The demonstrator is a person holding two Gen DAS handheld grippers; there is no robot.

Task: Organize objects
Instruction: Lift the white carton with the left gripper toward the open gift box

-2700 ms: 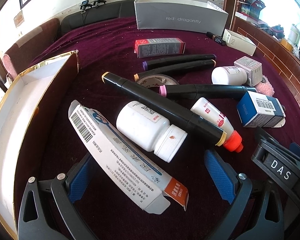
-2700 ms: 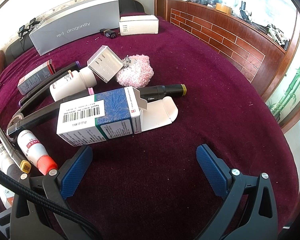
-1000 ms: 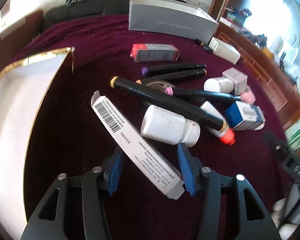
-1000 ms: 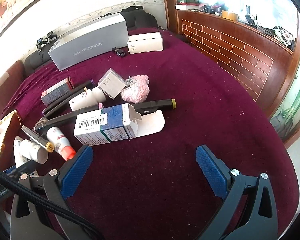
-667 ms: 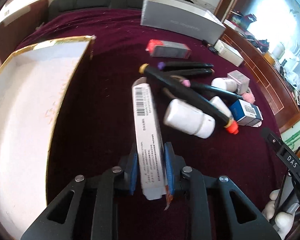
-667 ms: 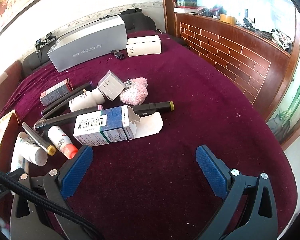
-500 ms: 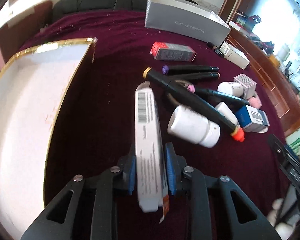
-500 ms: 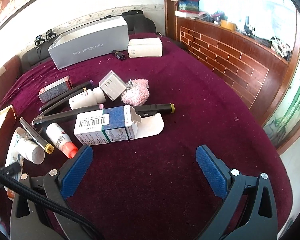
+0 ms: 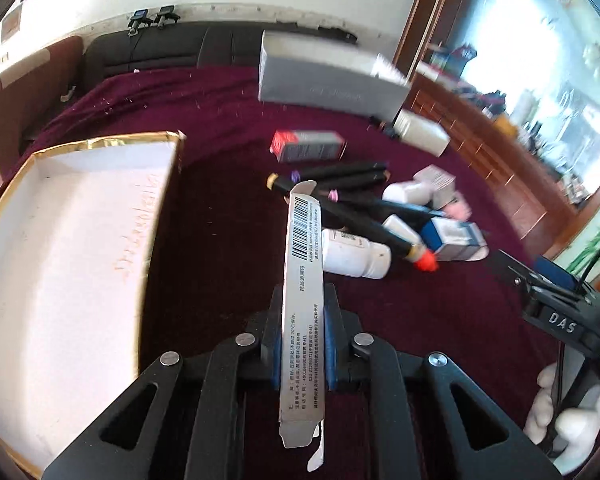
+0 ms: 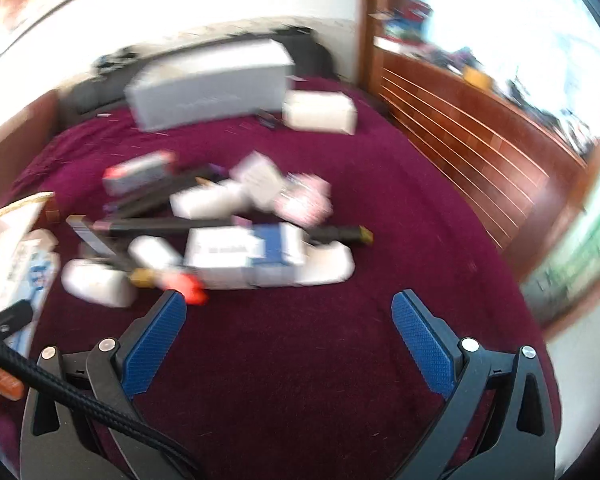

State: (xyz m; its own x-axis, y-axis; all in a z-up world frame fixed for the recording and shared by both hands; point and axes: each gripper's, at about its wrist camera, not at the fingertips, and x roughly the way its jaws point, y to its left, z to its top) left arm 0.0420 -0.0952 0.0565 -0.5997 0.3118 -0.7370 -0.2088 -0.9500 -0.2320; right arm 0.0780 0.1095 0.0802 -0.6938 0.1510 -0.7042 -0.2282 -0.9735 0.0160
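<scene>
My left gripper (image 9: 300,312) is shut on a long white carton with a barcode (image 9: 303,272) and holds it lifted above the maroon cloth. An open white box with gold edges (image 9: 72,240) lies to its left. Right of the carton lie a white pill bottle (image 9: 356,254), black markers (image 9: 340,172), a tube with an orange cap (image 9: 410,240) and a blue-white box (image 9: 452,238). My right gripper (image 10: 288,320) is open and empty above bare cloth, just in front of the blue-white box (image 10: 252,254). The right wrist view is blurred.
A long grey box (image 9: 328,80) stands at the back, a red-grey carton (image 9: 308,146) in front of it. A white box (image 10: 320,114) and a pink fluffy item (image 10: 306,200) lie further back. A wooden wall (image 10: 480,140) borders the right side.
My left gripper closed on the long carton, lifted it off the cloth and turned it end-on. The right gripper stayed open and now moves, blurring its view.
</scene>
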